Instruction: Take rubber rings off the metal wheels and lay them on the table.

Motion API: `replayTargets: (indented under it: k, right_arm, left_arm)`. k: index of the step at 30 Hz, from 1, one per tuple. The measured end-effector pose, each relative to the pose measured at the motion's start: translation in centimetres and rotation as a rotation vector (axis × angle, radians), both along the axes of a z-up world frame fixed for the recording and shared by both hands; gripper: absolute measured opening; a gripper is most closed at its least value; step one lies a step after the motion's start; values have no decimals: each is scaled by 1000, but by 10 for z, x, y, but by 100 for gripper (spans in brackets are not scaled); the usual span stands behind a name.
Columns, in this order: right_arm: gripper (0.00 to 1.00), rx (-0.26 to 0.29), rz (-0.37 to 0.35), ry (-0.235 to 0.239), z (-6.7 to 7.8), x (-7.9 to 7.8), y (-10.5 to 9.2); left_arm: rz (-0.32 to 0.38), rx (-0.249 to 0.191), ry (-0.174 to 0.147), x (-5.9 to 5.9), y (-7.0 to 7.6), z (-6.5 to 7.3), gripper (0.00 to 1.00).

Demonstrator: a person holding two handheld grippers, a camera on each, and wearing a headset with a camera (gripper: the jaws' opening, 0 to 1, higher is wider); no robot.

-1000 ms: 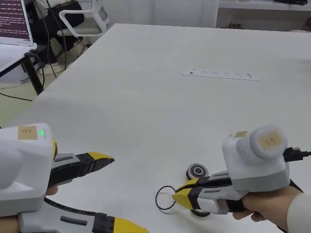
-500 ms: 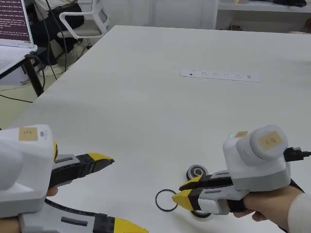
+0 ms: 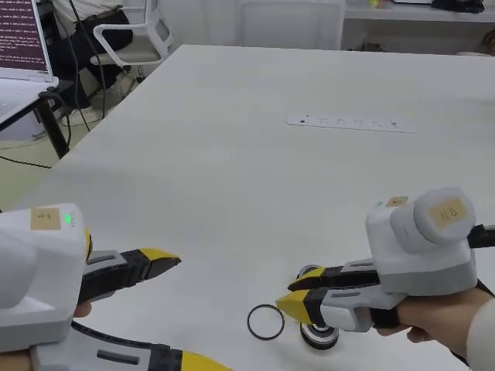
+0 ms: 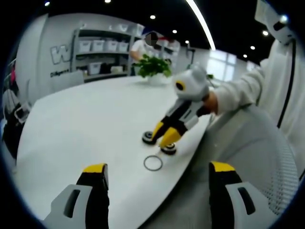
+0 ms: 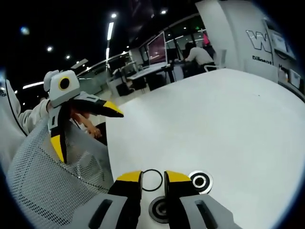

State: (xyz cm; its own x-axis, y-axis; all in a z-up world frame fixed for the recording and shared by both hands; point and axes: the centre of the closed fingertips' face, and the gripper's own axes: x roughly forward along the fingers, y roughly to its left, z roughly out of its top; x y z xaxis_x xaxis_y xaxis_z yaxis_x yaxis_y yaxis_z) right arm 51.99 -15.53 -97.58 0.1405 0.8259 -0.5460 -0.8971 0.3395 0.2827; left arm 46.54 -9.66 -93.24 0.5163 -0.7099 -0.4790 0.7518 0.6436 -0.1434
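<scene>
L hand-held gripper [image 3: 182, 309] nearest, at worktop [image 3: 232, 170] edge. Jaws wide apart, empty; prob. on standby to steady a wheel. Rubber ring [image 3: 265, 321] lies flat on worktop, free, just off R hand-held gripper [image 3: 292, 295] tips; looks laid down. R jaws narrowly parted, gripping nothing, above near wheel [image 3: 319, 335]. 2nd wheel [image 3: 310, 272] just behind. Power strip [image 3: 348, 122] far off.

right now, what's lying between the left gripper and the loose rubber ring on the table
Nothing. The head view shows bare white tabletop from the left gripper to the rubber ring, and the left gripper view shows the same.
</scene>
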Motion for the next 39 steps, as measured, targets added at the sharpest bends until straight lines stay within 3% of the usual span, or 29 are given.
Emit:
replayTargets:
  k: [17,31,39]
  right_arm:
    - [16,99,-83,-45,38,18,-8]
    - [16,163,-152,-78,60,32,-22]
    - [15,172,-174,-80,65,36,-28]
  left_arm:
    - [-1,5,0,0,0,0,88]
    - [0,4,-1,0,1,0,87]
    - [0,5,0,0,1,0,88]
